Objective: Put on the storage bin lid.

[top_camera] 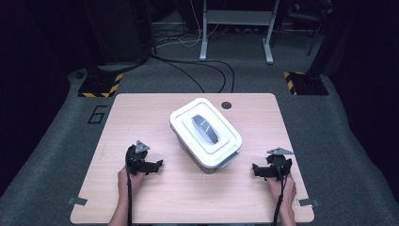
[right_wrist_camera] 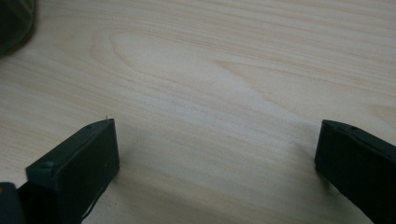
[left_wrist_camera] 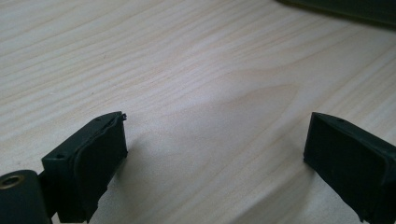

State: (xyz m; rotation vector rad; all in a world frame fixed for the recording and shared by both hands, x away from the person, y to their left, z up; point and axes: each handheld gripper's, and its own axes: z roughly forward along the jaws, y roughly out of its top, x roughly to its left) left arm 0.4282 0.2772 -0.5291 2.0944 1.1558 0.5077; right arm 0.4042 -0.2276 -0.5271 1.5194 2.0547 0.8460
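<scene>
A white lidded storage box (top_camera: 205,133) with a grey handle (top_camera: 205,128) on its lid sits at the middle of the wooden table (top_camera: 141,113), turned at an angle. My left gripper (top_camera: 159,164) rests low on the table to the box's left, pointing right toward it. My right gripper (top_camera: 255,169) rests to the box's right, pointing left. In the left gripper view the gripper (left_wrist_camera: 217,140) stands open over bare wood. The right gripper (right_wrist_camera: 217,149) is open too, nothing between its fingers.
A small dark round hole (top_camera: 227,105) marks the table's far edge behind the box. Grey carpet (top_camera: 56,136) surrounds the table. Black-and-yellow striped stand bases (top_camera: 99,85) and cables (top_camera: 197,70) lie on the floor beyond.
</scene>
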